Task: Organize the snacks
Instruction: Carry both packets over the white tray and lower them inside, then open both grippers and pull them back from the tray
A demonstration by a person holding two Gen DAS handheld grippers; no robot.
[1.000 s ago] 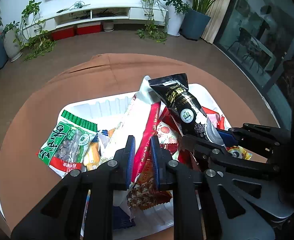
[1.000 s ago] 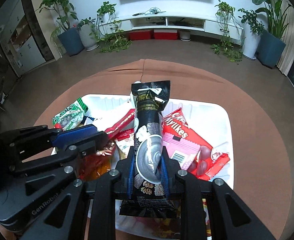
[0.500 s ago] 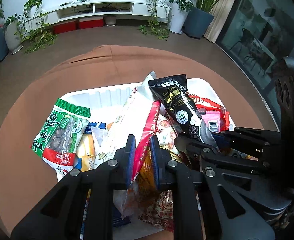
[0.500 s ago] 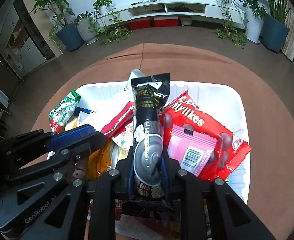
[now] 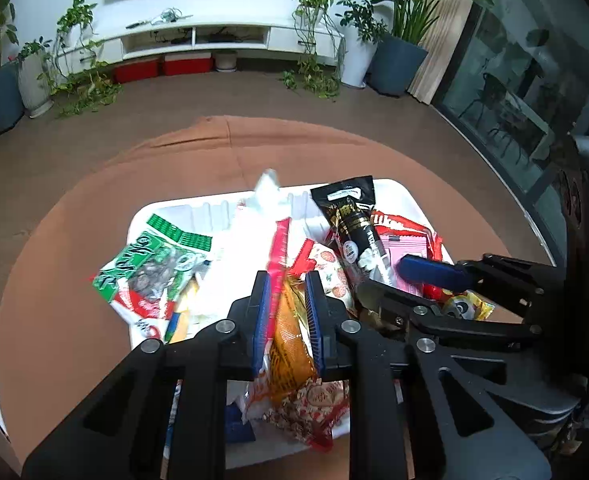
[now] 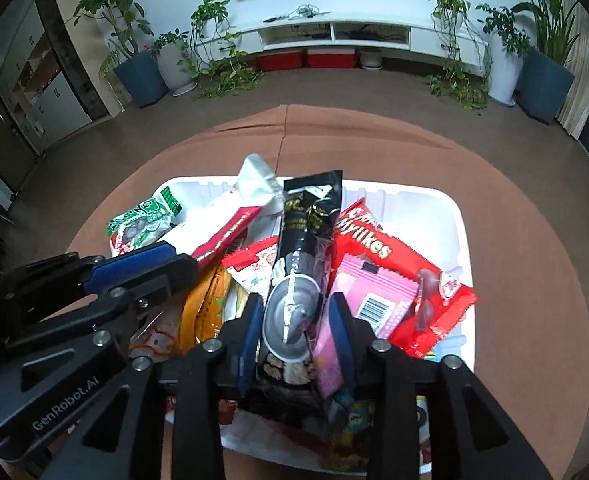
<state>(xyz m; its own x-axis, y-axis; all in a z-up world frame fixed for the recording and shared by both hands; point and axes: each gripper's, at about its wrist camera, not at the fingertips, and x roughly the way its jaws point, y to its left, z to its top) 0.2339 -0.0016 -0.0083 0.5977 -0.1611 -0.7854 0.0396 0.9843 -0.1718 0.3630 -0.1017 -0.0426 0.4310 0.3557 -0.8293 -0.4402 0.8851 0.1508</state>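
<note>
A white tray (image 5: 162, 210) on the round brown table holds a heap of snack packets. My left gripper (image 5: 287, 280) has its fingers slightly apart over the heap, with the red-and-white long packet (image 5: 279, 236) and an orange packet (image 5: 290, 336) between them. My right gripper (image 6: 296, 300) has its fingers a little apart around the black snack packet (image 6: 308, 224), which leans out of the tray (image 6: 446, 208). The black packet also shows in the left wrist view (image 5: 350, 216).
A green packet (image 5: 154, 264) lies at the tray's left. A red Mylikes bag (image 6: 398, 256) and a pink packet (image 6: 374, 300) lie at the right. The brown tablecloth (image 6: 534, 280) surrounds the tray. Plants and a TV shelf stand beyond.
Both grippers have opened slightly and eased their hold on their packets. The left gripper has lowered toward the heap, and an orange packet now shows between its fingers.
</note>
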